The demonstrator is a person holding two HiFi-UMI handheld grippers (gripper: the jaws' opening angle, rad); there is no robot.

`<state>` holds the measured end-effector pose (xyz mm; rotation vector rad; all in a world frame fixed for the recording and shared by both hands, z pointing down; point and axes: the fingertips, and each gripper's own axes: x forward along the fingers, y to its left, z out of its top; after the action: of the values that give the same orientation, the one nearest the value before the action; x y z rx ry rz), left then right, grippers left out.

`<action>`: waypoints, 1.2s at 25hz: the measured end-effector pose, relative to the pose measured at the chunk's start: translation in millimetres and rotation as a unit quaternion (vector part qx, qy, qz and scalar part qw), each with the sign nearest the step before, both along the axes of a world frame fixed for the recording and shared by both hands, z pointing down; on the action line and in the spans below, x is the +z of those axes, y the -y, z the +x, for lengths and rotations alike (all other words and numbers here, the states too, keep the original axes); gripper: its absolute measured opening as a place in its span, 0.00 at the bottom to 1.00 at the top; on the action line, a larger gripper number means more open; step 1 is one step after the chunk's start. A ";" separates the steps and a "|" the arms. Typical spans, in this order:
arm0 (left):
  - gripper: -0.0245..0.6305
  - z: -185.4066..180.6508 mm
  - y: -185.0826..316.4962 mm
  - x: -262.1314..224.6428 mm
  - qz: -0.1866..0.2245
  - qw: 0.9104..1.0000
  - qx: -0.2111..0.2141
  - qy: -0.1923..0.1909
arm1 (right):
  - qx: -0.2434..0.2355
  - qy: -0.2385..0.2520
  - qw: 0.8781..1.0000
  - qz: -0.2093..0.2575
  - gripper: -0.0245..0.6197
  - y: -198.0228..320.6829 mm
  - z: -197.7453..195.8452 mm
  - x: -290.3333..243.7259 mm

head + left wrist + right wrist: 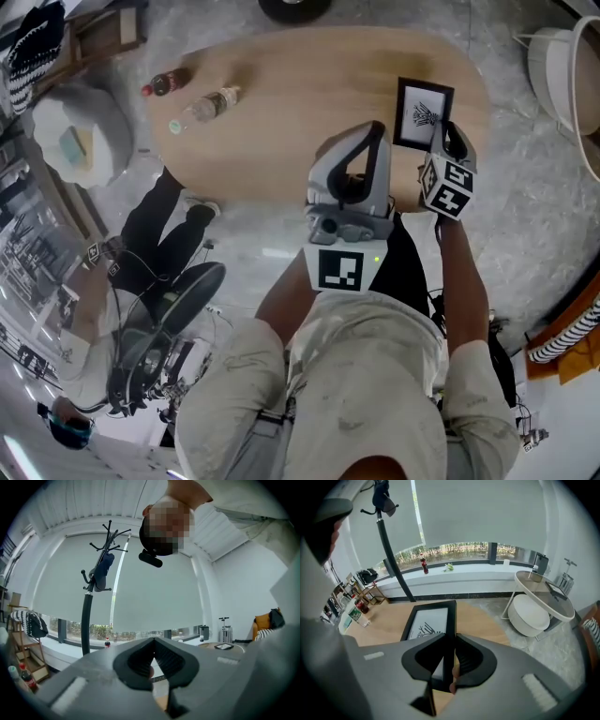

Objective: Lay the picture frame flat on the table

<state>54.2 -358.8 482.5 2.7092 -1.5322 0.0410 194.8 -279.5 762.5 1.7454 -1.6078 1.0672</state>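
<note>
The black picture frame with a white print lies face up over the right end of the wooden table. My right gripper is shut on its near right edge. In the right gripper view the frame stretches away from the jaws, its right rail pinched between them at my right gripper. I cannot tell whether the frame rests fully on the tabletop. My left gripper is held back near the table's front edge. It is shut with nothing in it and points up at the window.
A cola bottle and a clear bottle lie on the table's left end. A white pouf and a round side table stand to the right. Another person's legs are at the left. A coat rack stands by the window.
</note>
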 end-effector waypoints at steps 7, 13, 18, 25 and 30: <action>0.04 -1.4 7.6 31.0 -0.011 1.000 0.004 0.012 | 0.004 0.001 0.999 -0.034 0.15 -5.5 3.4 38.9; 0.04 1.2 7.6 49.4 -0.015 1.000 0.001 0.012 | -0.012 0.003 0.999 -0.046 0.15 -4.4 2.6 62.6; 0.04 1.2 3.9 59.8 -0.021 1.000 0.004 0.009 | -0.002 0.010 0.998 -0.055 0.15 -11.3 0.6 75.7; 0.04 -1.6 4.7 69.4 -0.026 1.000 0.005 0.003 | -0.001 0.009 0.998 -0.058 0.15 -15.6 -2.0 84.6; 0.04 -3.5 4.3 73.3 -0.030 1.000 0.008 0.004 | -0.001 0.002 0.998 -0.058 0.15 -15.2 -1.4 83.8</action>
<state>50.7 -363.1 555.8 2.6787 -1.4866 0.0956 193.4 -264.3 846.4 1.6648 -1.5186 1.1412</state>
